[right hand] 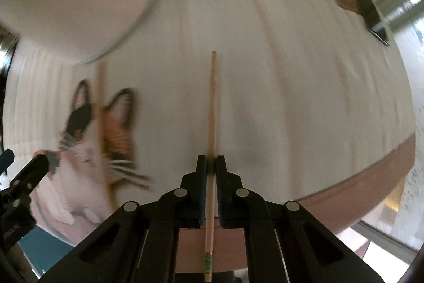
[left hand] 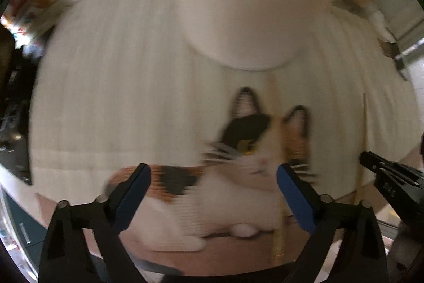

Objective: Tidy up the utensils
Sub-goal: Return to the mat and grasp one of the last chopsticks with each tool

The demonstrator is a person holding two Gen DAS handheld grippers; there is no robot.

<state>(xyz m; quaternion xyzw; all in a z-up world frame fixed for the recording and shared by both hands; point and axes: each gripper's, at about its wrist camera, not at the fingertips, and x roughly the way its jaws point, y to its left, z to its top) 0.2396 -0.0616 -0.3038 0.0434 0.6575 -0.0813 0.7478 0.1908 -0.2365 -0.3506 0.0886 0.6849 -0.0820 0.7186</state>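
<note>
From the left wrist view, we find the left gripper (left hand: pixel 213 177) spread wide and empty above a cat-print placemat (left hand: pixel 106 97). One chopstick (left hand: pixel 278 203) lies on the mat just beside the right-hand fingertip; motion blur leaves its far end, near a white bowl (left hand: pixel 238 4), uncertain.

From the right wrist view, we record the right gripper (right hand: pixel 211 163) pinching a second chopstick (right hand: pixel 212 108) near its thick end, tip pointing forward over the mat. We note pale wood and a green-banded butt. We judge both sticks light, stiff and smooth, prone to pivoting; grip mid-shaft.
</note>
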